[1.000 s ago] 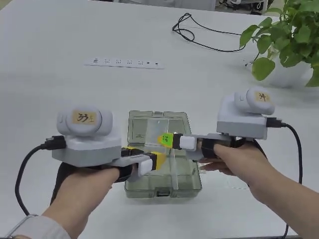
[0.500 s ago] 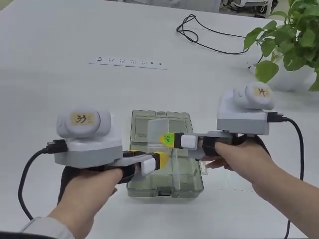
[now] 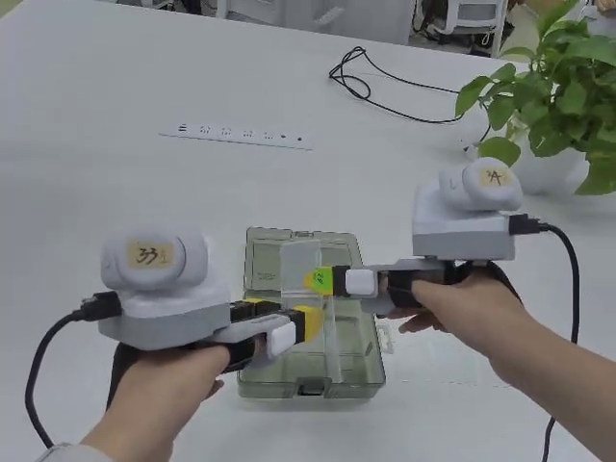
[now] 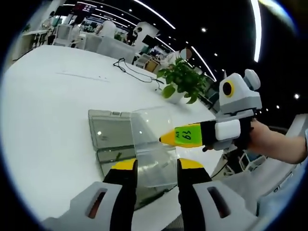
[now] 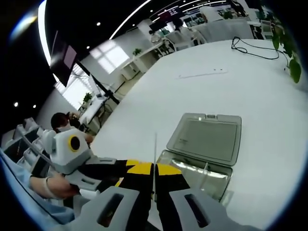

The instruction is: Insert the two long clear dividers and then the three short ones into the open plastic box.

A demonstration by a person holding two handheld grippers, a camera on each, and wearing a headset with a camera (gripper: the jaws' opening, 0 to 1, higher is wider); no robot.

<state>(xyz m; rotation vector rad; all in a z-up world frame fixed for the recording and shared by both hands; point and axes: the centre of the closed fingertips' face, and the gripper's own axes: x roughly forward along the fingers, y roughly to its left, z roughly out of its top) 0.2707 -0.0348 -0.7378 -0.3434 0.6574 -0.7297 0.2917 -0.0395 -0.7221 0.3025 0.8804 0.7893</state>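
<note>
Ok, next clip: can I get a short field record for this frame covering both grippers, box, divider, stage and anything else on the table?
left gripper: open, jaws apart, just short of the divider
right gripper: shut on the clear divider, gripping its edge
divider pose: upright over the box
box: open, lid lying flat on the far side, on the white table
stage: divider at the box; cannot tell whether it is seated
other items: power strip, black cable, potted plant, all beyond the box
</note>
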